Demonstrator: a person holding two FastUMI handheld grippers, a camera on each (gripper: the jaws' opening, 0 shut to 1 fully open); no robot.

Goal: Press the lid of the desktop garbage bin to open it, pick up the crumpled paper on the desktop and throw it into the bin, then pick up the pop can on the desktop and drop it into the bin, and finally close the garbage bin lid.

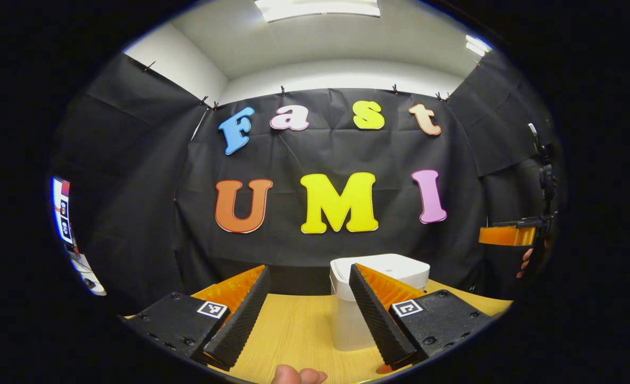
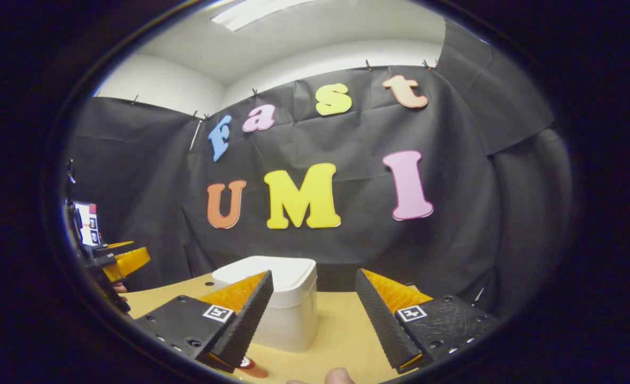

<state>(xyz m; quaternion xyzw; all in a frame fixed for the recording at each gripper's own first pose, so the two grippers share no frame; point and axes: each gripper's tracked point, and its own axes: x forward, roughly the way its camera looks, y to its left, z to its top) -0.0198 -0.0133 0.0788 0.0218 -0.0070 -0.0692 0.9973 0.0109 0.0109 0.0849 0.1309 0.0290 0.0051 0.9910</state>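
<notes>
white plastic garbage bin (image 1: 379, 288) sits on the wooden table (image 1: 299, 330), lid down, near the black cloth wall. left gripper (image 1: 308, 314) is released, fingers spread wide, nothing between them, held above the table with the bin just ahead, partly behind its right-hand finger. right gripper (image 2: 312, 317) also released, fingers apart and empty, bin (image 2: 277, 304) ahead behind its left-hand finger. red round thing at the bottom edge near the bin (image 2: 251, 367), too cut off to tell what it is. a fingertip (image 1: 296, 375) shows at the lower edge. right gripper seen far off at the side in the left gripper view, held by a hand (image 1: 525, 261).
</notes>
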